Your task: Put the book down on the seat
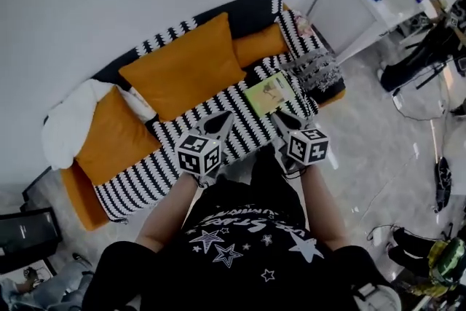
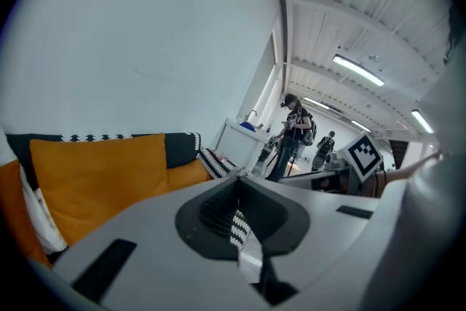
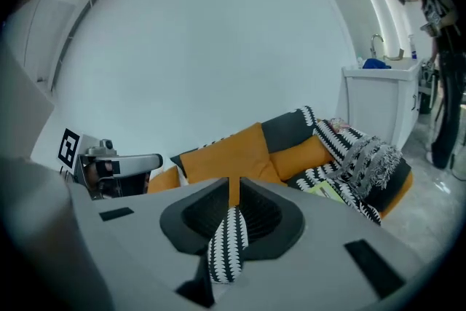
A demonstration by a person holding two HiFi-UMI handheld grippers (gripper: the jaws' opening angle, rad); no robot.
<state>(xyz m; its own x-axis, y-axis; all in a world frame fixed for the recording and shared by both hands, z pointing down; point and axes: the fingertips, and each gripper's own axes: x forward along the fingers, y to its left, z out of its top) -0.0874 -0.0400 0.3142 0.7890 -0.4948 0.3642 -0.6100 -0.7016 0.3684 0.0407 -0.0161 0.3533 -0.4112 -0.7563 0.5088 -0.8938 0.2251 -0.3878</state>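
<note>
A thin book with a pale green cover [image 1: 270,92] lies flat on the striped sofa seat [image 1: 145,171], near its right end. It also shows in the right gripper view as the book [image 3: 325,189] resting on the stripes. Both grippers hang in the air in front of the sofa, apart from the book. My right gripper [image 1: 286,121] sits just below the book in the head view, its jaws together with nothing between them [image 3: 233,182]. My left gripper [image 1: 218,125] is a little to the left, jaws also together and empty [image 2: 237,182].
Two orange cushions [image 1: 186,65] lean on the sofa back, with a white blanket [image 1: 69,116] at the left end and a grey fringed throw [image 1: 317,69] at the right. A white cabinet [image 1: 357,0] stands beyond. People [image 2: 295,135] stand further off. Cables [image 1: 437,171] lie on the floor.
</note>
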